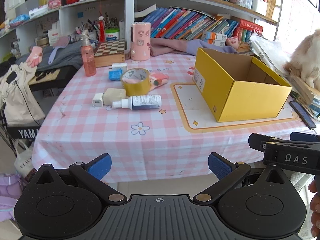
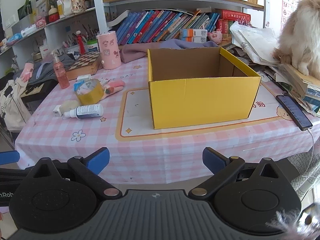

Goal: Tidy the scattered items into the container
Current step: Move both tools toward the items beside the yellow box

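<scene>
While both tools, left tool and right tool, hang spread wide and empty short of the counter, clutter sits left of the yellow box. Risk: spray bottle lies sideways, likely rolls when pinched.

Table: pink-and-white checked cloth, lower centre of frame.
Shelving: white shelf unit along top, packed with leaning books.
Light: bright daylight, upper right.
Floor: pale, glimpsed lower left of the left wrist view.
</scene>
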`<state>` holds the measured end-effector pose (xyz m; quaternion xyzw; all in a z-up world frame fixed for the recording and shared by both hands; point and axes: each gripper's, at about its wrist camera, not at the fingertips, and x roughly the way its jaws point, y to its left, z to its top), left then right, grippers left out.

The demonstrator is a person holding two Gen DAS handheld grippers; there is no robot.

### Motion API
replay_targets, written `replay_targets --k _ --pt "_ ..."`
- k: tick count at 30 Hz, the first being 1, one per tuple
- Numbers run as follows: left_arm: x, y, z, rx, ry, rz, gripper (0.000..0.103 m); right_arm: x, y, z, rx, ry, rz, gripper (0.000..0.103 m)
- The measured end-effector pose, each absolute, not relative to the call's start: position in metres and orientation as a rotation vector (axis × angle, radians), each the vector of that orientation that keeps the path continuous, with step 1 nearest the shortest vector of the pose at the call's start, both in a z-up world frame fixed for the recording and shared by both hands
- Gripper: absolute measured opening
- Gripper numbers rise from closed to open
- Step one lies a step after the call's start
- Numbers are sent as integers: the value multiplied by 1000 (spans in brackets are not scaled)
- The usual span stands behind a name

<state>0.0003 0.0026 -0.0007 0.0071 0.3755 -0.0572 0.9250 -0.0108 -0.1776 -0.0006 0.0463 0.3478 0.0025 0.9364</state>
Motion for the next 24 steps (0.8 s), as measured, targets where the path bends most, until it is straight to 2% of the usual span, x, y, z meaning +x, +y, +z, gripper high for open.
replay_targets --k 5,7,12,24 --pt "0 4 3 32 749 -105 103 -11 -176 -1 90 709 2 100" --pt "1 8 3 24 750 -97 103 -11 -174 -1 85 711 3 94" --pt "3 17 0 -10 759 -109 103 -10 -169 -1 74 715 5 89" --pt "5 28 -1 -19 750 -127 103 -6 -151 -3 50 719 32 88"
